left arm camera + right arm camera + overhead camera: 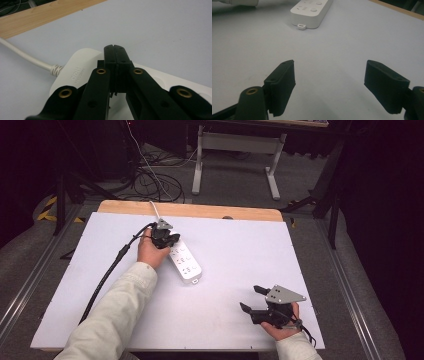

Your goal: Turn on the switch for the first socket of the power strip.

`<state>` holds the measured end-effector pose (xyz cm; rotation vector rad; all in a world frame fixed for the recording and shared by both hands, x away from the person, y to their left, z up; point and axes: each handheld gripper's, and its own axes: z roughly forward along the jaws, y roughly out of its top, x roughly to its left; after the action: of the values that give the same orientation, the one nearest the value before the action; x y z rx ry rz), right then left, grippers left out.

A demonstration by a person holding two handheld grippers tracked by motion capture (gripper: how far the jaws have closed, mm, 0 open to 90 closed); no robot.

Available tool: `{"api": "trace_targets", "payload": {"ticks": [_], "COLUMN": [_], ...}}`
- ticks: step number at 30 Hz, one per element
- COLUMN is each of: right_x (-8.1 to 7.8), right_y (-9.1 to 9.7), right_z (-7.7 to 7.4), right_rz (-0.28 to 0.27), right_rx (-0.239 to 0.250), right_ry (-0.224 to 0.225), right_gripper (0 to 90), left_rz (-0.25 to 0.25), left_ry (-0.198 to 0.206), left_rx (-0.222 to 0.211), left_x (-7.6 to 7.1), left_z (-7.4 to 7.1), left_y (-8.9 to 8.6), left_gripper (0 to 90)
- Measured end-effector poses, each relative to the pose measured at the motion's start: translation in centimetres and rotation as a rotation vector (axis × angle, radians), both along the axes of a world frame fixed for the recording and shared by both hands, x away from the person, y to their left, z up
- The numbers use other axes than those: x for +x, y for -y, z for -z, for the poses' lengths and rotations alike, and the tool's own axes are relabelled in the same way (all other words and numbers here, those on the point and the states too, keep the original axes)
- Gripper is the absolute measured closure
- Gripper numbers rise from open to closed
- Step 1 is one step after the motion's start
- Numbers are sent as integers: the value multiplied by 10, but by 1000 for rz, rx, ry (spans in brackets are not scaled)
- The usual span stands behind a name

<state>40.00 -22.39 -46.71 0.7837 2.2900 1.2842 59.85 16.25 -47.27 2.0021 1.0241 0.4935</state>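
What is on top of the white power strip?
The left gripper, fingers shut, sits over the cord end of the power strip. Sockets show beyond; whatever lies beneath the fingers is covered.

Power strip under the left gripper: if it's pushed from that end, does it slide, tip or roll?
The power strip lies flat and long on the smooth white table, so it would probably slide, not tip or roll. Its hard plastic shell looks rigid. The cord looks flexible and may drag, swinging the strip. The left gripper, shut, sits above the cord end.

My left gripper (pixel 115 47) has its jaws pressed together, tips over the white power strip (pixel 80 67); its cord (pixel 25 56) runs off toward ten o'clock across the table (pixel 162 30).
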Motion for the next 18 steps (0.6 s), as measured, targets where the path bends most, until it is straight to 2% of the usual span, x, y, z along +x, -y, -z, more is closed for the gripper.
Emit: {"api": "trace_targets", "payload": {"ticks": [8, 18], "right_x": [0, -1], "right_y": [1, 1], "right_z": [1, 1], "right_rz": [-1, -1], "right_rx": [-1, -1], "right_ry": [-3, -7], "right_gripper": [252, 252], "left_rz": [-7, -11], "left_ry": [9, -40], "left_rx": [31, 5], "left_x": [-2, 2], "left_z": [-1, -3], "left_y": [4, 1], "left_gripper": [900, 900]}}
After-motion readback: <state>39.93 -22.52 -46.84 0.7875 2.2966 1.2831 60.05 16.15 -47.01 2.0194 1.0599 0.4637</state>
